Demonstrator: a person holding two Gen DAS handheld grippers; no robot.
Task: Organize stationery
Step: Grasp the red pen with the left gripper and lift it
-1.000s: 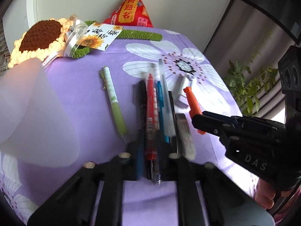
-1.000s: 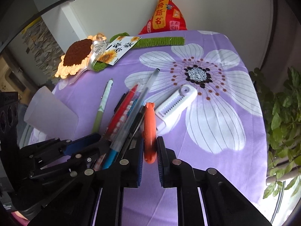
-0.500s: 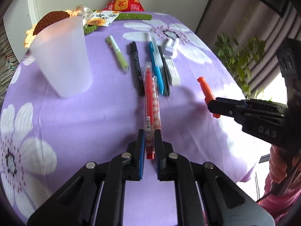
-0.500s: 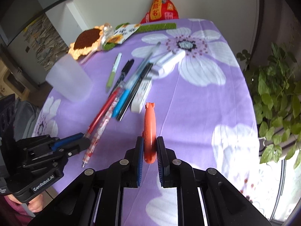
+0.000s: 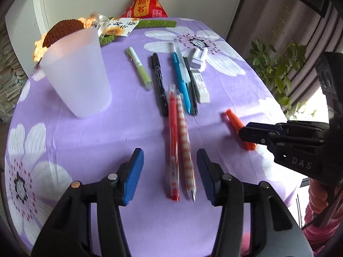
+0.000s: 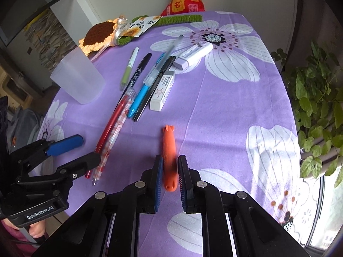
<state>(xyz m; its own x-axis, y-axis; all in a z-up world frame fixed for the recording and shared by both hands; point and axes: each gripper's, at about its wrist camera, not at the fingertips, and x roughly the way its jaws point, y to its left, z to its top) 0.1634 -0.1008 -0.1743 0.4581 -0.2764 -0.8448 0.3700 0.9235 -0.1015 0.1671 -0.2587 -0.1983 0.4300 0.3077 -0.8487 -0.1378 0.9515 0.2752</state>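
My left gripper [image 5: 169, 173] is open, its jaws either side of a red pen [image 5: 173, 141] and a red-checked pen [image 5: 186, 143] lying on the purple cloth. My right gripper [image 6: 169, 178] is open, with a small gap around the orange piece [image 6: 169, 150], which lies on the cloth and also shows in the left wrist view [image 5: 238, 126]. Further off lie a green pen [image 5: 140, 68], a black marker [image 5: 159, 83], a blue pen [image 5: 181, 81], a black pen [image 5: 191, 85], a white eraser [image 5: 200, 85] and a white correction tape [image 5: 199, 57]. A frosted cup [image 5: 75, 72] stands left.
A crochet sunflower [image 5: 62, 30], a card [image 5: 122, 24] and a red pouch [image 5: 145, 5] sit at the table's far edge. A potted plant [image 6: 317, 98] stands beyond the right edge. The flowered tablecloth [image 6: 225, 111] covers the round table.
Both grippers have opened. The left one let go of the red and checked pens, the right one let go of the orange piece, after pulling them toward the near side.
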